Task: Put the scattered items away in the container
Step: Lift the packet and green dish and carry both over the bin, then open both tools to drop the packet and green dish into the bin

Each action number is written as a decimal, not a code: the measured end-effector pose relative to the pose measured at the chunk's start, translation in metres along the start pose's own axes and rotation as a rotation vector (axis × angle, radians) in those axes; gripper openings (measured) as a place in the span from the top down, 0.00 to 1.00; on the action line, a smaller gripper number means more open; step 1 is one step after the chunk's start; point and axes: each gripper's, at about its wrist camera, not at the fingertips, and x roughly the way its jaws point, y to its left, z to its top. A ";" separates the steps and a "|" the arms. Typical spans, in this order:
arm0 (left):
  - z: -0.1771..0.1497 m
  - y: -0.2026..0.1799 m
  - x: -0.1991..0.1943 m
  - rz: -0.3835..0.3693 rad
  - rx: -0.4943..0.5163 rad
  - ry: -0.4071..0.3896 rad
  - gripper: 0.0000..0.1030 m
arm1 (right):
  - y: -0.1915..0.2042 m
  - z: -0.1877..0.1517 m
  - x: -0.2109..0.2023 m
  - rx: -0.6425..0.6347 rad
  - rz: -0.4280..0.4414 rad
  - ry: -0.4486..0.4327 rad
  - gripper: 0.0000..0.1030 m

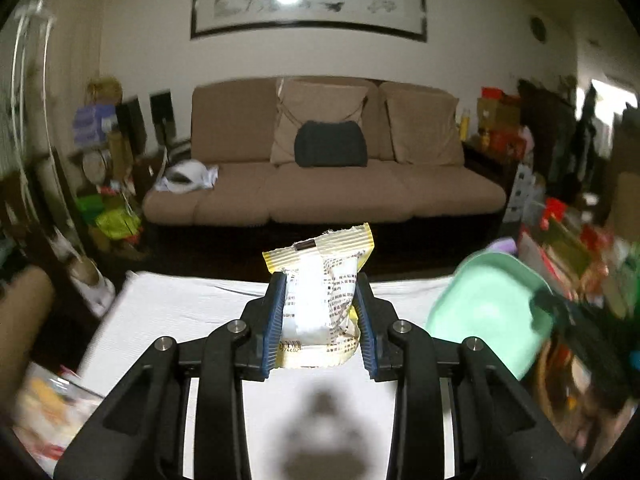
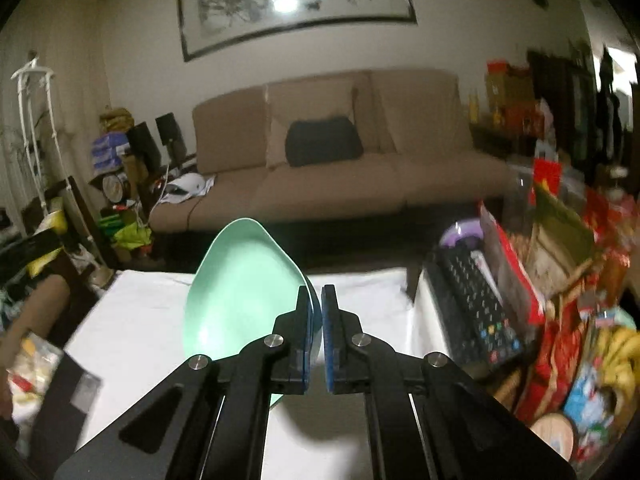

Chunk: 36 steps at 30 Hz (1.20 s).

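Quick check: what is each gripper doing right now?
Left gripper: jaws shut on the snack packet.
Right gripper: jaws shut on the green dish's rim.

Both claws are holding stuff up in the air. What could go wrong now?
The right claw pinches only the rim of the green dish, which hangs tilted, so it might swing or slip out. The left claw squeezes a puffy snack packet; it could get crushed, or miss the tilted dish when dropped.

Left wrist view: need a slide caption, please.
Left gripper holds a snack packet above the white table.
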 end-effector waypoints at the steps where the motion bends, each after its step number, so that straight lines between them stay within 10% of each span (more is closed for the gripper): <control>1: 0.000 0.006 -0.016 0.017 0.015 0.003 0.70 | 0.009 0.006 -0.013 0.003 0.018 0.003 0.96; 20: -0.073 0.282 -0.299 0.311 -0.285 -0.166 0.70 | 0.352 0.014 -0.159 -0.320 0.508 -0.008 0.96; 28: -0.141 0.381 -0.236 0.294 -0.430 0.055 0.70 | 0.451 -0.039 -0.107 -0.412 0.563 0.120 0.96; 36: -0.215 0.412 -0.138 0.195 -0.532 0.356 0.70 | 0.490 -0.138 0.055 -0.458 0.478 0.550 0.96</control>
